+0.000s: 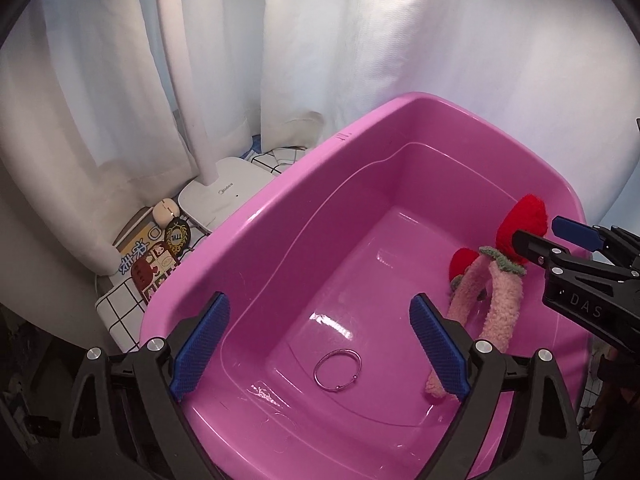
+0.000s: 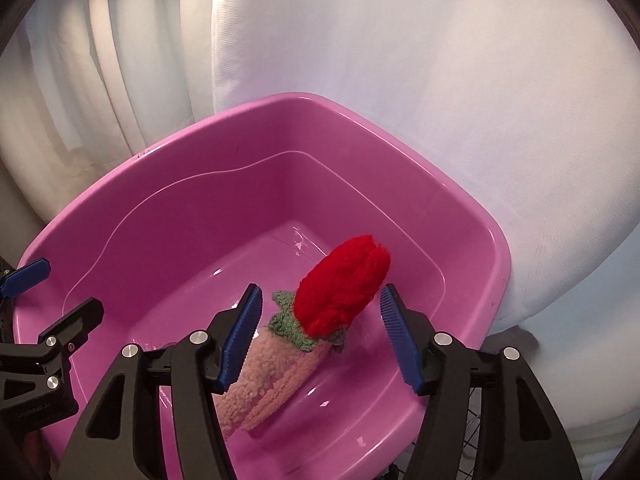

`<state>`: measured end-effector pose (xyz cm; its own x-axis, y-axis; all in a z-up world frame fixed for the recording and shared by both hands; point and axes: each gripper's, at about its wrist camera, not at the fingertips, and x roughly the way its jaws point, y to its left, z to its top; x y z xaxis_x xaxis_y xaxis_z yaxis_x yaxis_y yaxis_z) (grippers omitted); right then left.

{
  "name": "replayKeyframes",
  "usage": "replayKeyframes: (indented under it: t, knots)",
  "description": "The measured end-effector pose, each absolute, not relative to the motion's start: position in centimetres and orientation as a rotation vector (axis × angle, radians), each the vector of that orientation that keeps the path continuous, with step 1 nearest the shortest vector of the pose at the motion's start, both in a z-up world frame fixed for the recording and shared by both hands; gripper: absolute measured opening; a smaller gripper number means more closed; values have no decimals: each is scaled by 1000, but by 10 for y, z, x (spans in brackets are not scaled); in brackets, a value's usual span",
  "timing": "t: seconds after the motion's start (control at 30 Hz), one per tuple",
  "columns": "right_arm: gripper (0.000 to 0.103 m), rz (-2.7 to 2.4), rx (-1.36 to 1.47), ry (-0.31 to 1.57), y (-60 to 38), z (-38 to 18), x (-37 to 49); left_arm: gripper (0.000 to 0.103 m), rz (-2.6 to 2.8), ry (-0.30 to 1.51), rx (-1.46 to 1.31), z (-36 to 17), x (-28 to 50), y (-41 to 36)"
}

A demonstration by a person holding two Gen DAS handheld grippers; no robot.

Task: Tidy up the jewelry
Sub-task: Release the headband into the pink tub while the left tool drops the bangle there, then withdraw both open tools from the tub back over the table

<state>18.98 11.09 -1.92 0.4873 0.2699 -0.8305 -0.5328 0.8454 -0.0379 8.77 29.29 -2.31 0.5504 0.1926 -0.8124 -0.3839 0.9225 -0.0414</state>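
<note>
A pink plastic basin (image 1: pixel 280 216) fills both views. On its floor lies a thin silver bangle (image 1: pixel 337 370), just below the gap of my left gripper (image 1: pixel 320 300), which is open above it with nothing between its blue pads. A fuzzy pink headband (image 1: pixel 504 304) with red plush ornaments and green leaves leans in the basin's right part. My right gripper (image 2: pixel 320 291) is open, its jaws either side of the headband (image 2: pixel 276 368); the right pad stands clear of it. From the left wrist, the right gripper (image 1: pixel 540 236) shows at the right edge beside the red ornament (image 1: pixel 524 216).
White curtains hang behind the basin (image 2: pixel 472 216). Left of it are a white lamp base (image 1: pixel 224 196), a small beige case (image 1: pixel 166 210), a black oval tag and printed cards (image 1: pixel 154 268) on a checked cloth (image 1: pixel 120 308). The left gripper (image 2: pixel 60 288) shows at the basin's left rim.
</note>
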Motion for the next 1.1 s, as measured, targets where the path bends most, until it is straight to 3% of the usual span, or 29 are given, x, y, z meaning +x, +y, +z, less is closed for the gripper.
replayKeyframes:
  t: [1.1]
  knots:
    - [60,462,2,868,-23,18,84,90,259,861,-129,17,34,202]
